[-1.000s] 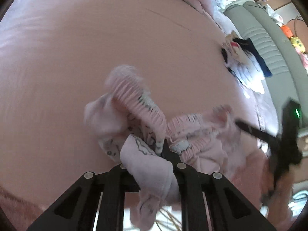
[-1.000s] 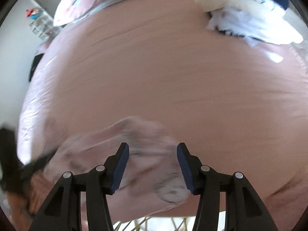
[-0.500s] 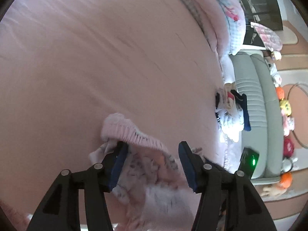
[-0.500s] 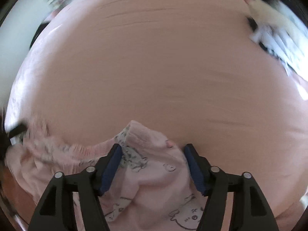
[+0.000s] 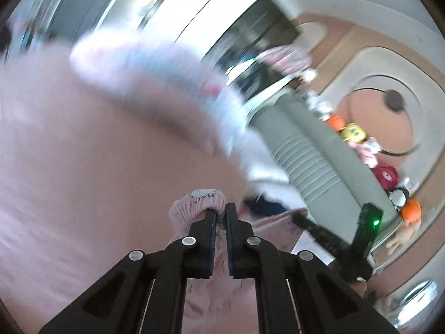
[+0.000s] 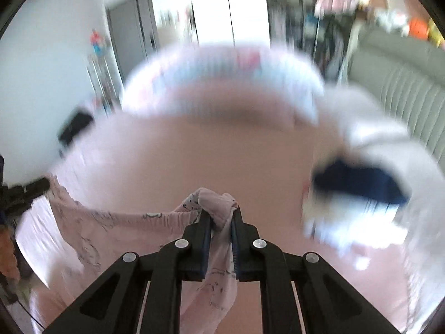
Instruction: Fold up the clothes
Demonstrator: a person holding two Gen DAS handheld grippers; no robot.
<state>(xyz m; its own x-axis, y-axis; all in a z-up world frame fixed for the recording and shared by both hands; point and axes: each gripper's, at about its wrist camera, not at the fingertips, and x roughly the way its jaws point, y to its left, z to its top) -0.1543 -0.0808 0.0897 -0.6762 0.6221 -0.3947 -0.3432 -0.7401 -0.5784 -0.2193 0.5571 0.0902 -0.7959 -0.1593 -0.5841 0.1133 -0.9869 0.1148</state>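
A small pink garment with printed cartoon figures and a gathered elastic waistband (image 5: 197, 203) is held up over the pink bed (image 5: 83, 167). My left gripper (image 5: 221, 213) is shut on the waistband. My right gripper (image 6: 221, 217) is shut on another part of the same pink garment (image 6: 111, 222), which stretches left toward the left gripper (image 6: 25, 192). In the left wrist view the right gripper (image 5: 347, 239) shows at the right. Both views are blurred by motion.
A pile of white and dark blue clothes (image 6: 361, 183) lies on the bed at the right. A pink and blue pillow (image 6: 222, 66) lies at the bed's far end. A grey sofa (image 5: 311, 156) with toys stands beyond the bed.
Both grippers were open over the garment half a second ago. Now both are shut on it and have tilted up, lifting it off the bed.
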